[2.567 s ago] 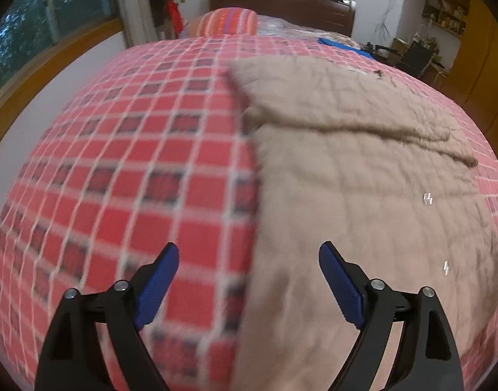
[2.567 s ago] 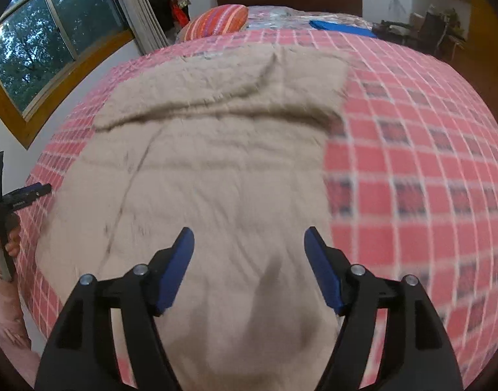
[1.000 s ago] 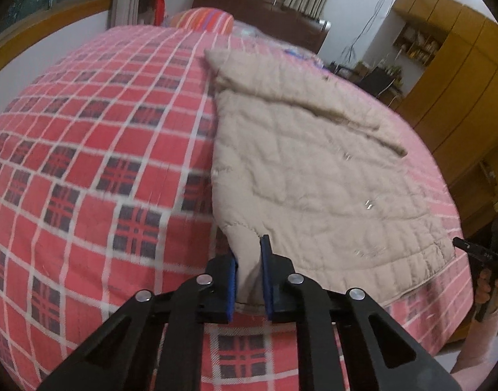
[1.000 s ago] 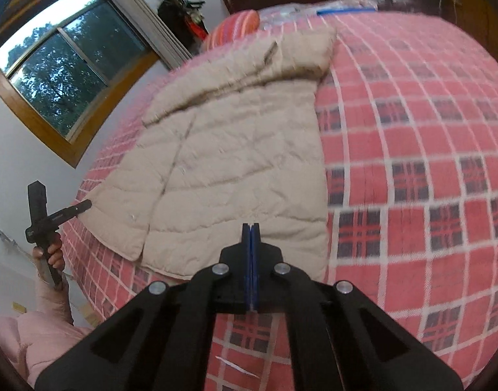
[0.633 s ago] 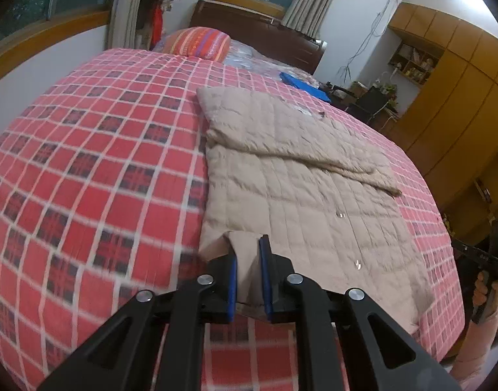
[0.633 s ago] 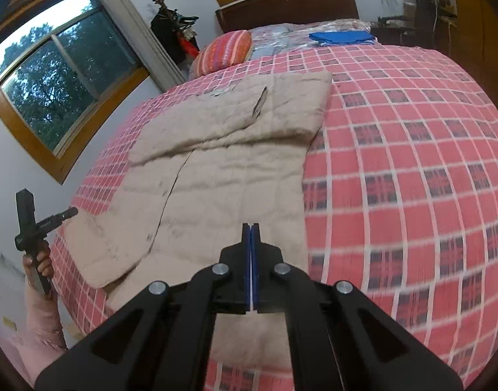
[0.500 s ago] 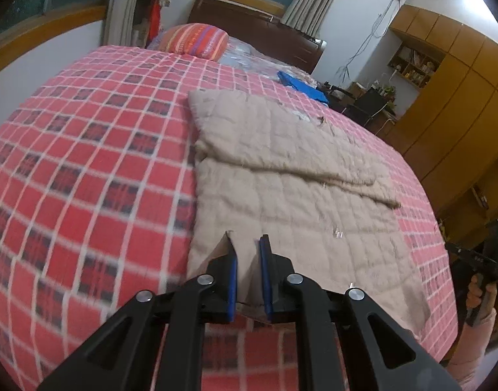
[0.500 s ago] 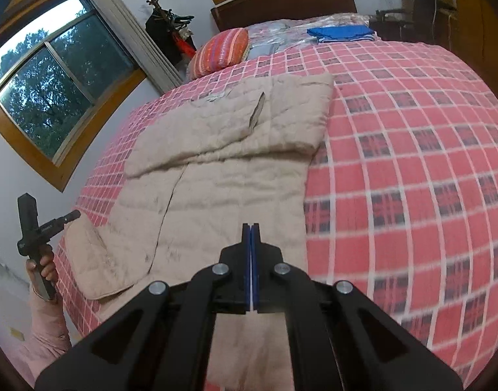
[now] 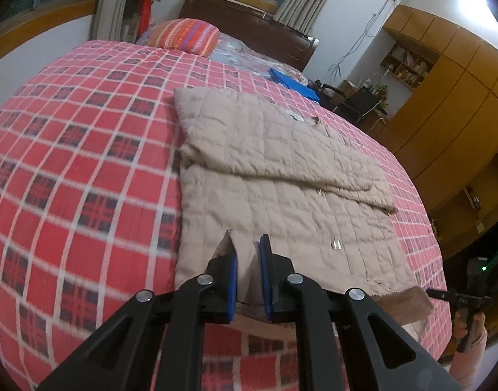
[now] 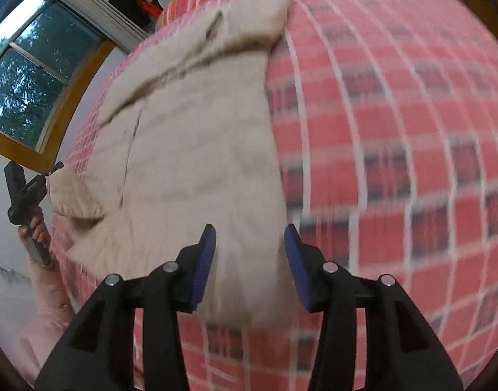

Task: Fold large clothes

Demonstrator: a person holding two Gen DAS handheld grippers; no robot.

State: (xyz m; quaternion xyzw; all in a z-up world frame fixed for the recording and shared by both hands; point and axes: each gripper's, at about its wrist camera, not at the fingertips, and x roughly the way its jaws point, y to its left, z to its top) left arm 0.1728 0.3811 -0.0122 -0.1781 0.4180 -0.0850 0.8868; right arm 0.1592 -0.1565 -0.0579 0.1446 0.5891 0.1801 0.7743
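The left claw [image 9: 248, 260] is clamped on a near corner of the beige quilted coat [image 9: 281, 176], a peak of fabric standing up between its blue pads. The right claw [image 10: 249, 257] stands with its pads spread wide, nothing between them, poised just above the coat's near hem on the other side; that view is smeared by motion. The coat lies flat on the bed [image 9: 85, 150], over the red plaid cover, its sleeve folded across the chest and its body running away toward the striped pillow [image 9: 187, 36] and the dark headboard [image 9: 249, 32] beyond. With only one corner held, the likely trouble is an uneven fold: if the left claw carries its corner forward alone, the free hem could drag, twist or bunch, and the padded fabric, thick and probably slippery, may slide out of a shallow pinch. The hem near the bed's edge could also slip off and pull the laid sleeve out of place.
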